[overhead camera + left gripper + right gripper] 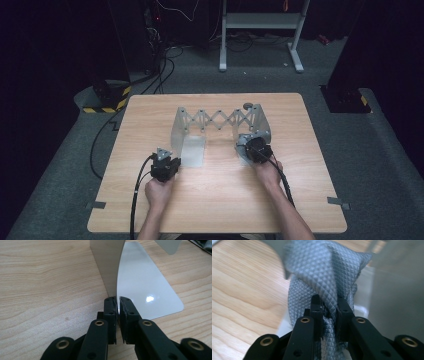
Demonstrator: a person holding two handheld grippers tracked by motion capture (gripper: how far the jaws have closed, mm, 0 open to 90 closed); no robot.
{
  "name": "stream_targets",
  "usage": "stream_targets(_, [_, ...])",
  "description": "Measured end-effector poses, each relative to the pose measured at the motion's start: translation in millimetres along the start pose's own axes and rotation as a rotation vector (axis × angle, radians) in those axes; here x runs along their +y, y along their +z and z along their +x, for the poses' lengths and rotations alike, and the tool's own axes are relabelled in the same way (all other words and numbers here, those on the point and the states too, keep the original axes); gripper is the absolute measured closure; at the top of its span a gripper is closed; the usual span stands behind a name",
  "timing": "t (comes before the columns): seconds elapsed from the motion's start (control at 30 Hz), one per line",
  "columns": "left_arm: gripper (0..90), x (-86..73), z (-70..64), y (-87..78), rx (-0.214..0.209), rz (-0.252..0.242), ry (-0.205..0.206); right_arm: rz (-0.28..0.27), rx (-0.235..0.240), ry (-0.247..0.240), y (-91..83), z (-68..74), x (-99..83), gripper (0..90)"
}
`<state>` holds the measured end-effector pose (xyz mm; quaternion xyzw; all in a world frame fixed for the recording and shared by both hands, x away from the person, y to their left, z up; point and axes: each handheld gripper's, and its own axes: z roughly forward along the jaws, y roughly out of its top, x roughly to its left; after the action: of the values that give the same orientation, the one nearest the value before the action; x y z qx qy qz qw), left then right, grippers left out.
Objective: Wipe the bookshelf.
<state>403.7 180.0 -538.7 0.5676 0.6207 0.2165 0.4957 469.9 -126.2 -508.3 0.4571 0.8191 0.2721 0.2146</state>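
Your high view looks forward and down over the whole table [215, 200]; your left gripper view sits close behind its jaws at the rack [110, 270]. Your right gripper view is closer still; all share that rack.

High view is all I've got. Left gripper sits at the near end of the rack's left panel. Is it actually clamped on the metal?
Observer: Yes. The left gripper has its jaws shut on the upright panel's edge, where it meets the flat foot plate.
Operator: And the right one, on the metal too?
Observer: No. The right gripper is shut on a grey cloth with a diamond weave.
Operator: Cloth lying flat?
Observer: No, it is bunched and rises in folds above the jaws.
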Motion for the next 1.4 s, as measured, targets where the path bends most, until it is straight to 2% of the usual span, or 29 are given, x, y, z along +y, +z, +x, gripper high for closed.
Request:
stream_targets(0.17, [83.5,0.2,0.2,0.0,0.000,0.000,-0.002,-0.013,0.026,-0.006,4.2,9.8,4.7,80.3])
stream_targets(0.23, [83.5,0.2,0.2,0.0,-0.001,0.000,-0.003,-0.008,0.025,-0.002,3.5,6.7,4.5,80.6])
stream_targets(0.37, [83.5,-0.1,0.0,-0.1,0.001,0.001,0.003,-0.001,-0.011,0.005,1.6,-3.7,3.1,80.7])
stream_targets(0.4, [83.4,-0.2,-0.9,0.7,0.002,-0.011,-0.005,0.006,-0.019,0.009,1.6,-5.3,3.2,80.7])
stream_targets(0.47, [83.4,-0.2,-0.3,0.2,0.001,-0.003,0.001,0.007,-0.021,0.004,2.3,-5.6,5.1,80.7])
stream_targets(0.57, [83.4,-0.1,-0.1,0.0,0.001,0.000,0.003,0.005,0.018,0.004,5.4,2.9,9.2,80.7])
stream_targets(0.63, [83.4,-0.2,-0.8,0.7,0.002,-0.011,-0.005,0.004,0.026,-0.023,7.7,10.4,12.4,80.6])
stream_targets(0.7, [83.4,-0.2,-0.9,0.7,0.002,-0.011,-0.005,0.001,0.032,-0.029,8.4,12.2,14.5,80.6])
stream_targets(0.87, [83.4,-0.3,-1.0,0.6,0.003,-0.010,-0.002,0.012,-0.018,0.011,8.4,-2.0,13.5,80.6])
stream_targets(0.97, [83.4,-0.3,-0.9,0.6,0.003,-0.010,-0.002,0.019,-0.025,0.018,9.8,-2.9,15.2,80.6])
stream_targets(1.03, [83.4,-0.3,-1.1,0.8,0.002,-0.013,-0.005,0.018,-0.008,0.001,11.2,2.1,18.9,80.5])
stream_targets(1.1, [83.4,-0.2,-0.9,0.7,0.002,-0.011,-0.004,0.018,0.022,0.010,13.3,6.8,22.8,80.5])
stream_targets(1.2, [83.4,-0.1,-0.2,0.0,0.001,-0.001,0.004,0.023,0.004,-0.002,16.4,8.0,25.3,80.6])
stream_targets(1.3, [83.5,0.0,0.1,-0.1,0.000,0.001,0.002,0.027,-0.054,-0.001,15.7,0.4,23.8,80.5])
stream_targets(1.4, [83.4,0.1,0.4,-0.2,0.000,0.003,0.004,0.031,-0.079,0.027,15.7,-8.0,22.6,80.5])
